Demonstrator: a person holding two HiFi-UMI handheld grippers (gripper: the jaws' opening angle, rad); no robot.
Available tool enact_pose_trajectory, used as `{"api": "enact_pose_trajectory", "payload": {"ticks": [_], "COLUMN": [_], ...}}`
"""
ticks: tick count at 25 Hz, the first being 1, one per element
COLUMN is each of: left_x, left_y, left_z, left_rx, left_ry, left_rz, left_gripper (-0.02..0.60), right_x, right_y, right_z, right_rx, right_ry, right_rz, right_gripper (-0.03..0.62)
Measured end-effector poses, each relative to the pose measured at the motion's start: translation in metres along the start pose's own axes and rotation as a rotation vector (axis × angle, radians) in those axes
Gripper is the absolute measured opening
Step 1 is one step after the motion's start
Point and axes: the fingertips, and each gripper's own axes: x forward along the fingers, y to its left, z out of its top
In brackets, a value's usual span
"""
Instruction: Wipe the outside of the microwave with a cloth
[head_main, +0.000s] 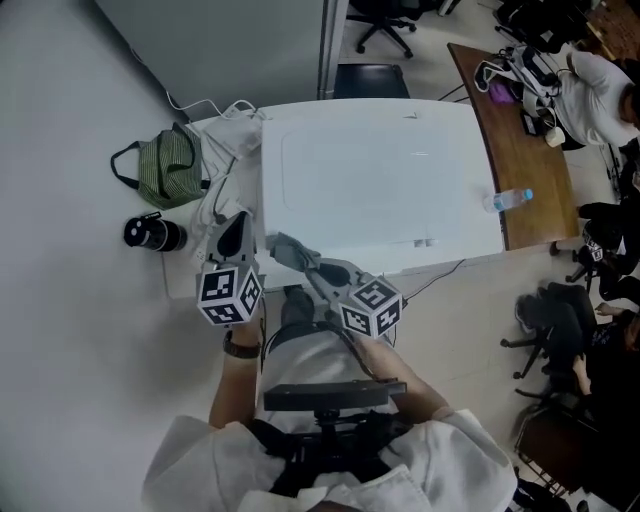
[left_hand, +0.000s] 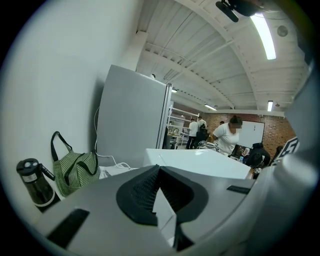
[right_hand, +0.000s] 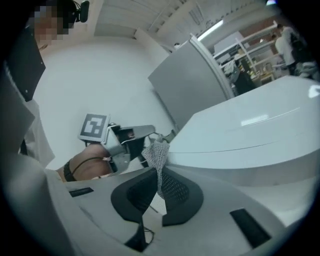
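Note:
The white microwave (head_main: 380, 180) fills the middle of the head view, seen from above. My right gripper (head_main: 287, 250) is shut on a grey mesh cloth (head_main: 283, 246) at the microwave's near left corner. In the right gripper view the cloth (right_hand: 157, 154) sticks up out of the jaws of the right gripper (right_hand: 159, 172), beside the microwave's top edge (right_hand: 250, 135). My left gripper (head_main: 232, 236) hangs just left of that corner, shut with nothing in it. In the left gripper view its closed tips (left_hand: 159, 170) point past the microwave's top (left_hand: 200, 162).
A green striped bag (head_main: 170, 168) and a black flask (head_main: 153, 234) sit left of the microwave by the wall. White cables (head_main: 225, 112) lie behind the bag. A water bottle (head_main: 510, 200) lies on the wooden table (head_main: 535, 150) to the right. Office chairs (head_main: 545, 330) stand further right.

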Motion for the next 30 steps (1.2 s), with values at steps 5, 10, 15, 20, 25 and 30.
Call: {"api": "enact_pose_trajectory", "payload": {"ticks": [5, 10, 15, 20, 25, 30], "left_x": [-0.012, -0.015, -0.033, -0.049, -0.073, -0.110], "left_y": [-0.095, -0.165, -0.185, -0.186, -0.179, -0.132], "left_z": [-0.017, -0.046, -0.067, -0.075, -0.064, -0.070], "left_rx": [0.045, 0.066, 0.055, 0.047, 0.048, 0.013], "left_ry": [0.004, 0.032, 0.061, 0.060, 0.016, 0.013], "left_rz": [-0.031, 0.011, 0.055, 0.083, 0.088, 0.152], "left_gripper": [0.021, 0.021, 0.021, 0.021, 0.021, 0.021], "right_x": [-0.140, -0.274, -0.363, -0.348, -0.241, -0.134], "right_y": [-0.103, -0.196, -0.251, -0.241, -0.175, -0.101], "right_z": [0.011, -0.006, -0.027, -0.036, -0.052, -0.070], "right_rx": [-0.004, 0.039, 0.067, 0.018, -0.057, -0.138], "right_ry": [-0.189, -0.274, -0.333, -0.319, -0.197, -0.079], "right_rz": [-0.317, -0.531, -0.709, -0.665, -0.445, -0.252], "right_gripper": [0.023, 0.023, 0.023, 0.023, 0.023, 0.023]}}
